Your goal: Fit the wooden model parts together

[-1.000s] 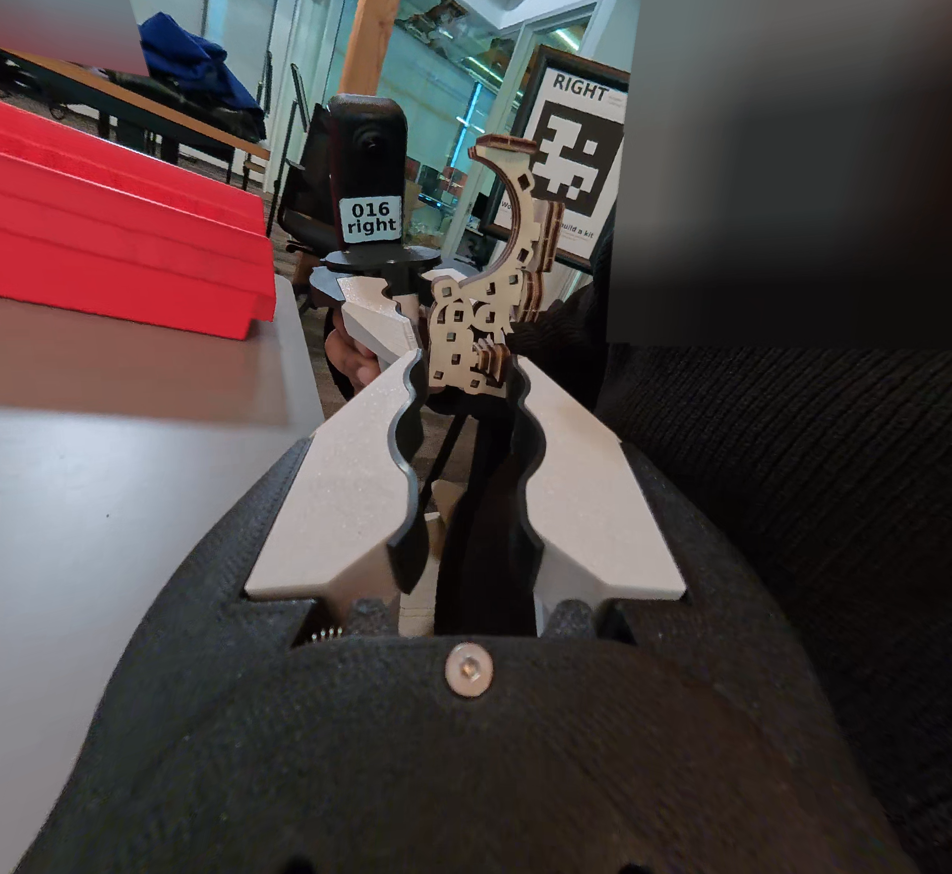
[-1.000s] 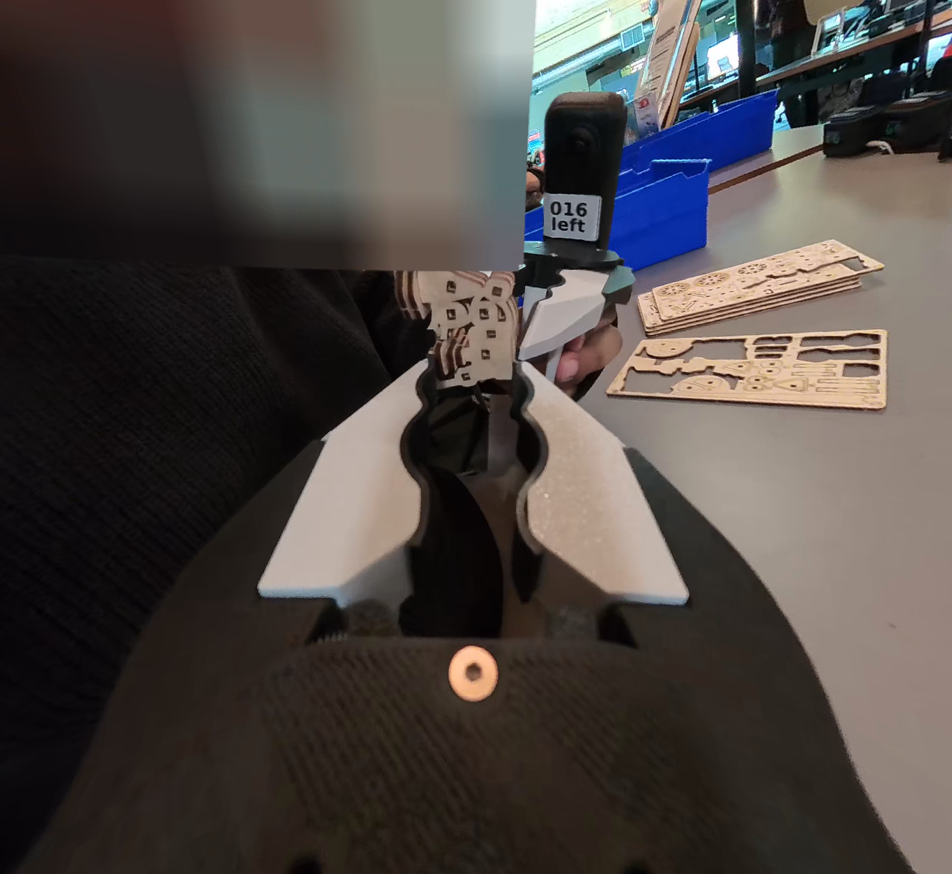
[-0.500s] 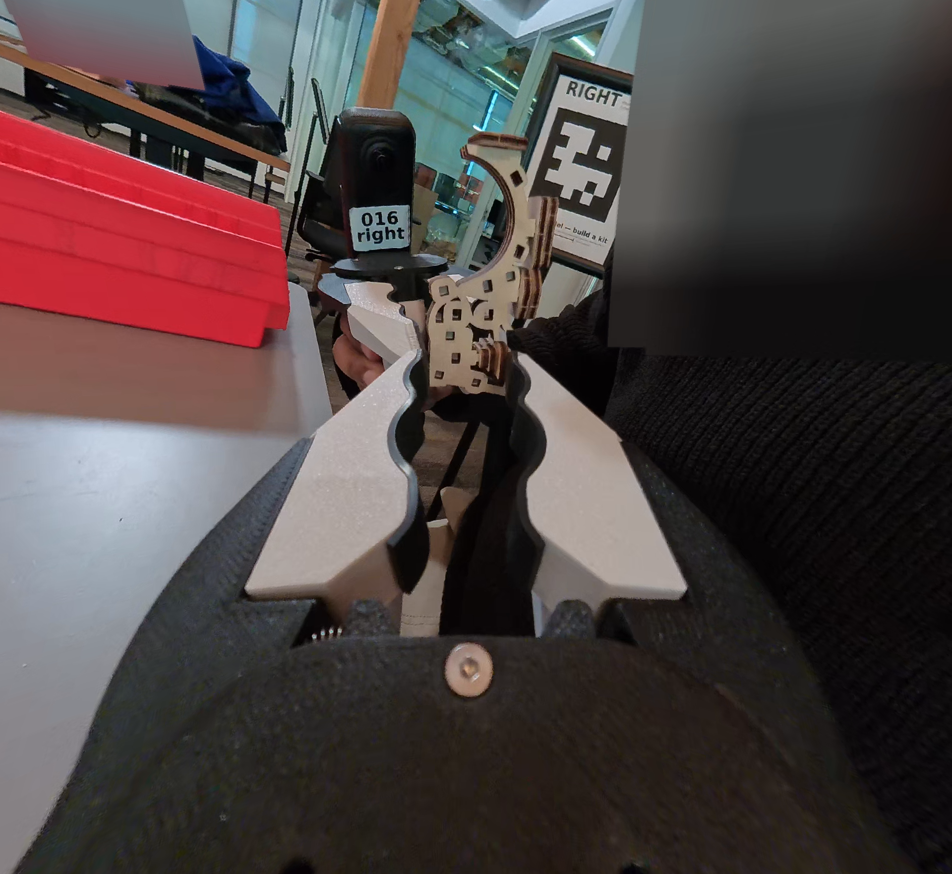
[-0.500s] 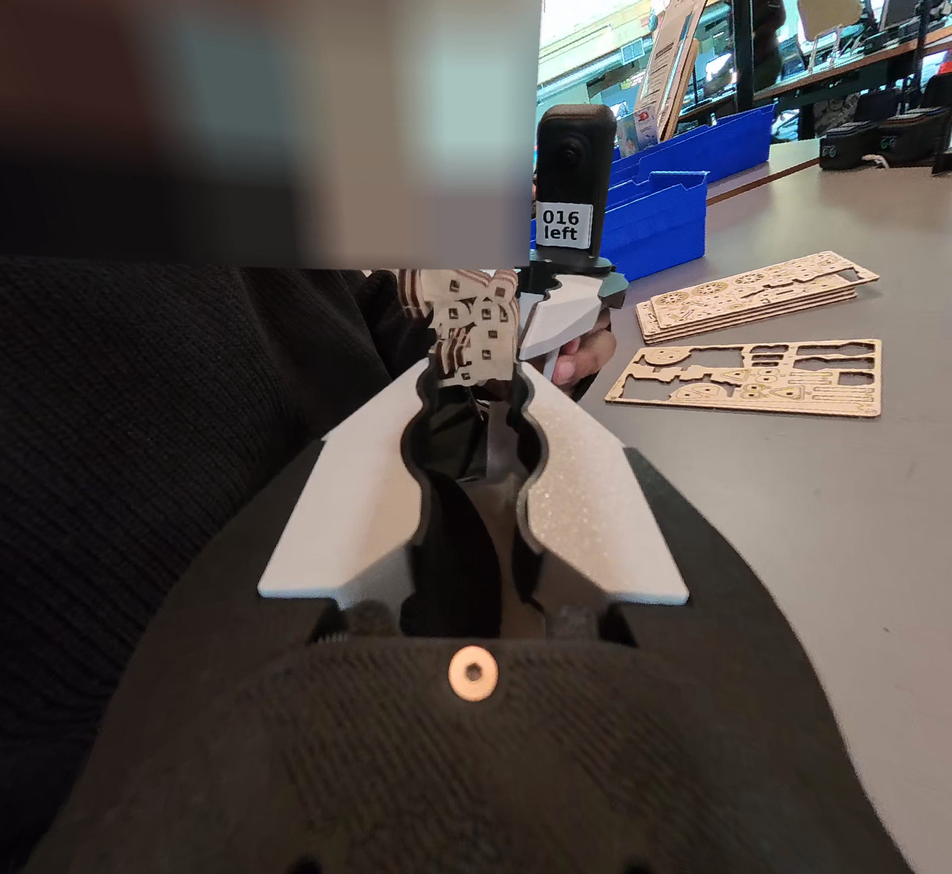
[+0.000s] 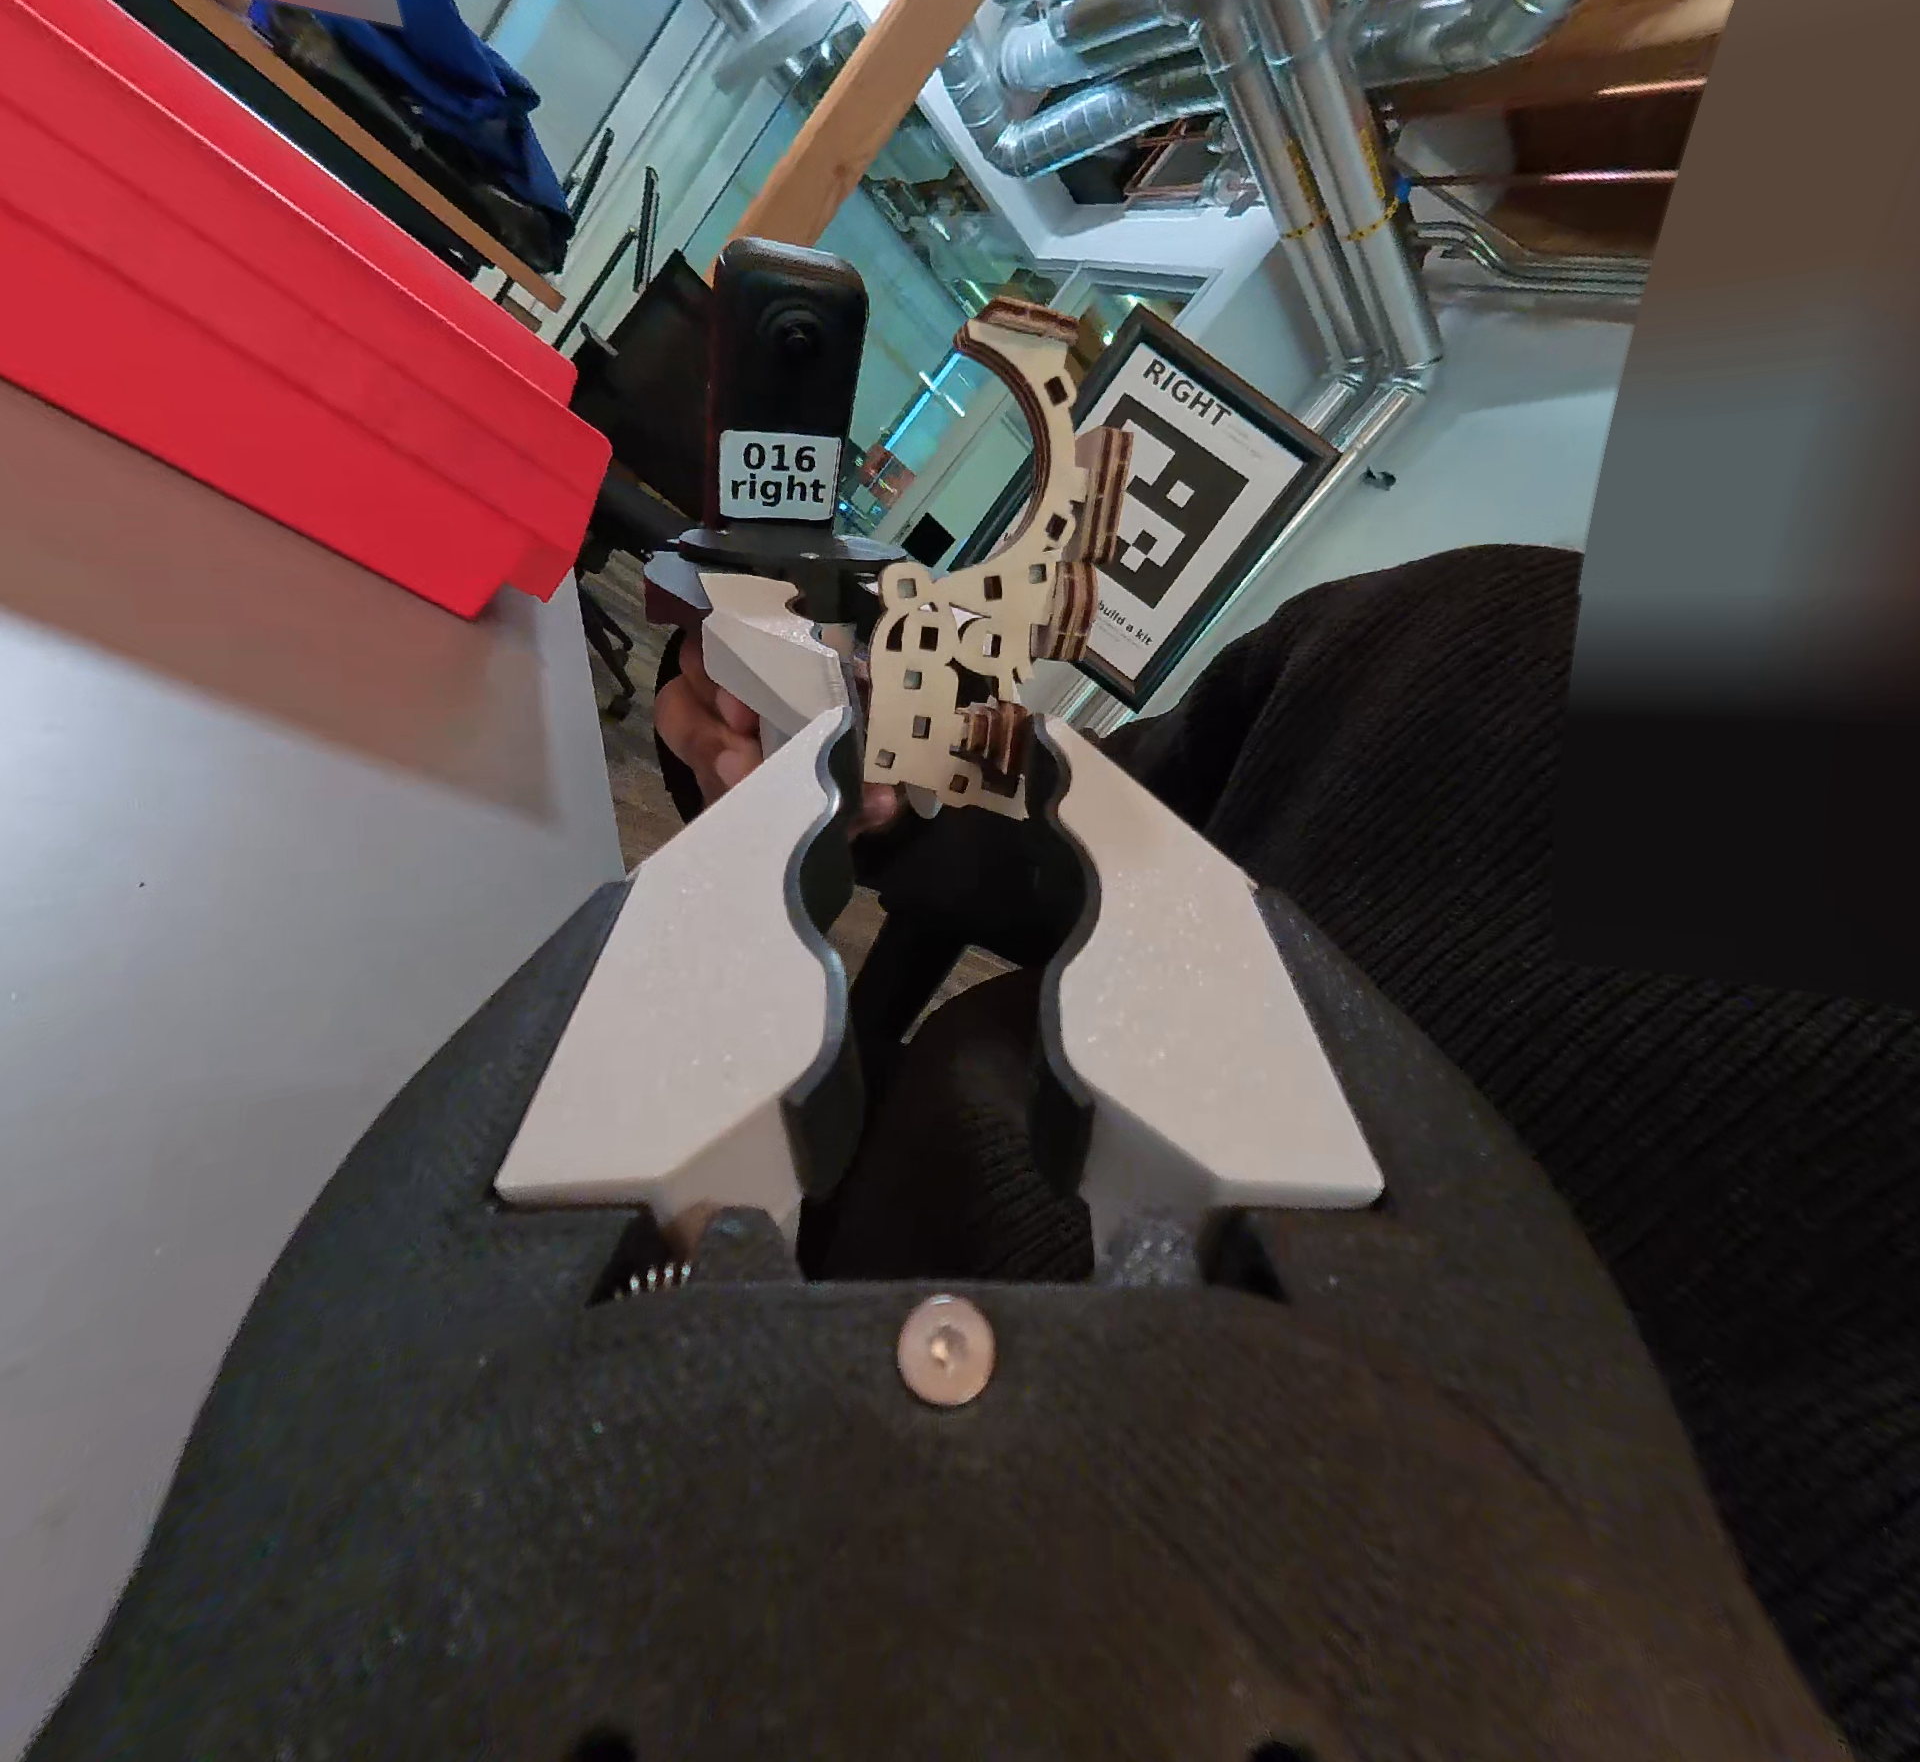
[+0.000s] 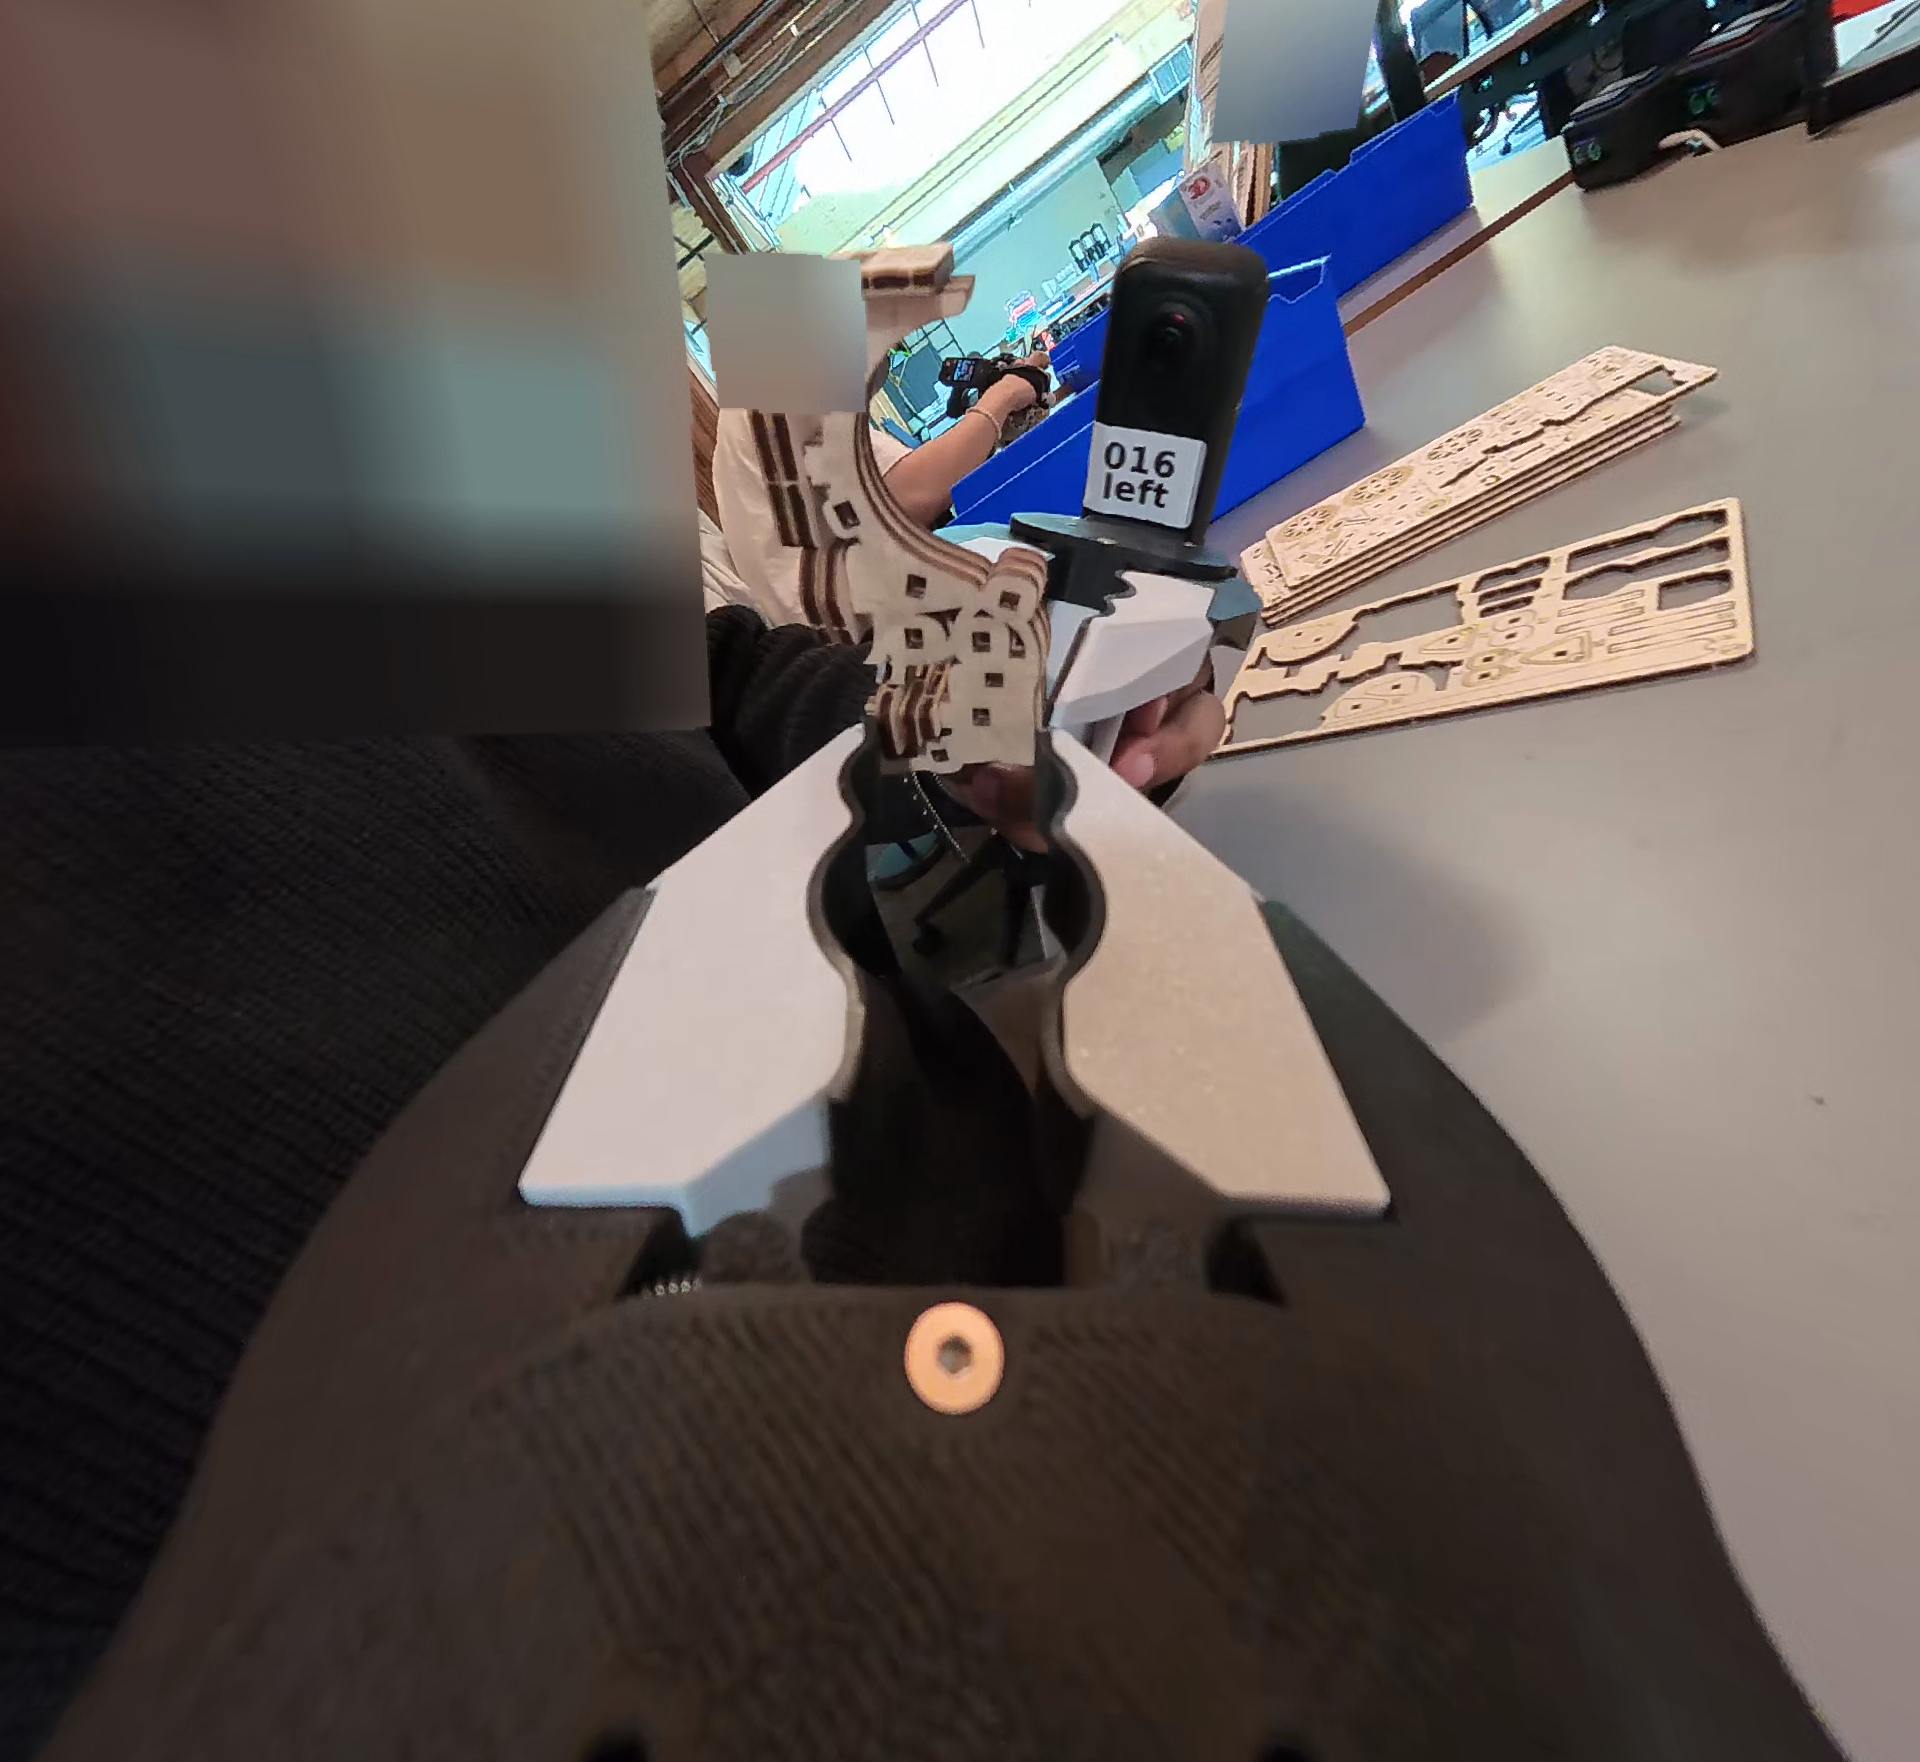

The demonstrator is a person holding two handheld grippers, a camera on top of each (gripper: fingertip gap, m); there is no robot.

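A layered plywood model [image 5: 961, 673] with square holes and a curved hook on top is held in the air between my two grippers. My left gripper [image 5: 940, 756] is shut on its lower end. My right gripper [image 6: 956, 762] is shut on the same model [image 6: 956, 673] from the opposite side. In the left wrist view the right gripper [image 5: 784, 647] faces me just left of the model. In the right wrist view the left gripper [image 6: 1138, 647] faces me just right of it. A blurred patch hides part of the hook in the right wrist view.
Red bins [image 5: 260, 341] stand on the grey table [image 5: 208, 1037] to the left. A cut-out wooden sheet [image 6: 1507, 642], a stack of sheets [image 6: 1455, 486] and blue bins [image 6: 1288, 382] lie on the table to the right. A person's dark sweater [image 5: 1558, 985] is close behind the model. The grippers are tip to tip, or close to it.
Both grippers have tilted upward with the model still held between them; more ceiling shows now. The grip on the model has not changed.
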